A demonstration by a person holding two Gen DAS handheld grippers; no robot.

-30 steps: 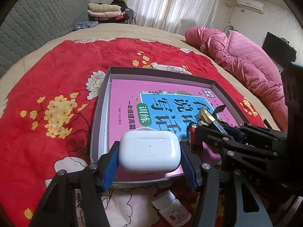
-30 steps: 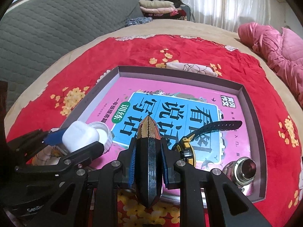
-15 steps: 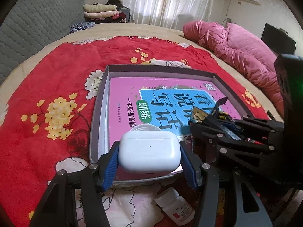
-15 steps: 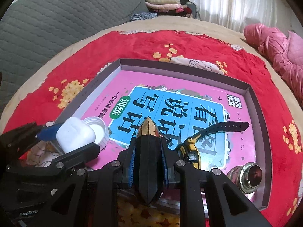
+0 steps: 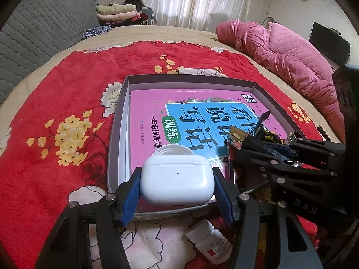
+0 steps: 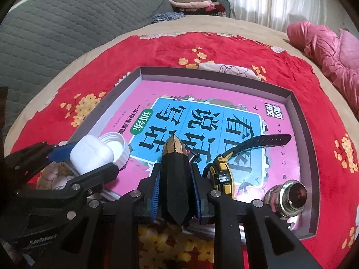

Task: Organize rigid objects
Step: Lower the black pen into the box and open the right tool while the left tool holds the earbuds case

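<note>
The left gripper (image 5: 177, 185) holds a white earbud case (image 5: 177, 180) between its blue pads, over the near edge of the grey tray (image 5: 119, 125). Just beyond its fingers a white bottle cap (image 6: 117, 148) lies on the pink book (image 6: 215, 121). Below them a white pill bottle (image 5: 211, 242) lies on the red blanket (image 5: 56, 94). The right gripper (image 6: 175, 190) has a black and gold faceted box (image 6: 175, 179) between its fingers; the jaws are opening. Right of them lie a yellow watch (image 6: 221, 172) and a metal fitting (image 6: 289, 198).
</note>
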